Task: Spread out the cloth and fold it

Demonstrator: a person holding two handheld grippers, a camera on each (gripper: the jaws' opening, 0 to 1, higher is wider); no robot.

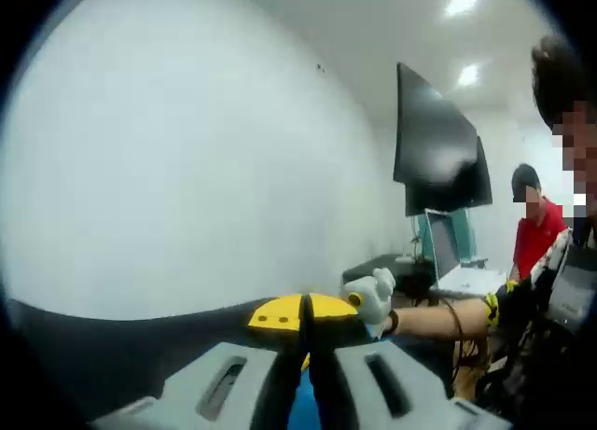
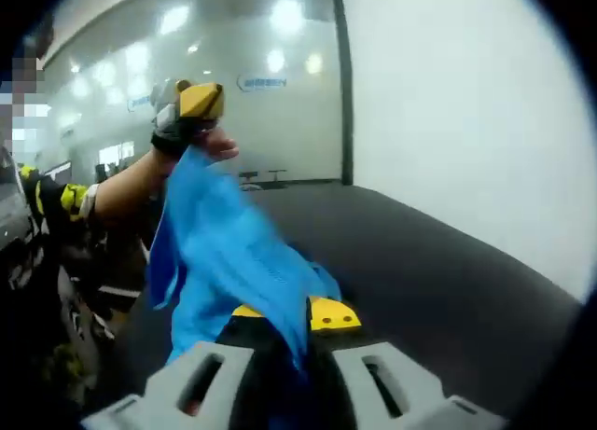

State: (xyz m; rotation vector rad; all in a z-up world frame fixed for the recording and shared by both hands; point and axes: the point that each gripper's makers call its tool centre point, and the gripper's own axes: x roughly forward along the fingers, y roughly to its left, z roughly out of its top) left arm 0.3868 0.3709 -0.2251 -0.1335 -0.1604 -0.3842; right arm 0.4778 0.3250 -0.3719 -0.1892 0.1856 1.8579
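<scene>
The right gripper [image 2: 303,323] is clamping soft, crumpled blue cloth [image 2: 233,253], which is hanging above the smooth dark table [image 2: 420,253]. Farther off, the left gripper [image 2: 191,102] is pinching its other edge, lifted.

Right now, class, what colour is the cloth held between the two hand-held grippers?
Bright blue: the cloth shows best in the right gripper view.

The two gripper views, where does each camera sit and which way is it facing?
Left gripper view: rides the left tool, facing a white wall and monitor; the right tool and forearm show.
Right gripper view: rides the right tool, facing the dark table; the left tool and hand show.
Shared: both tools and the blue cloth.
</scene>
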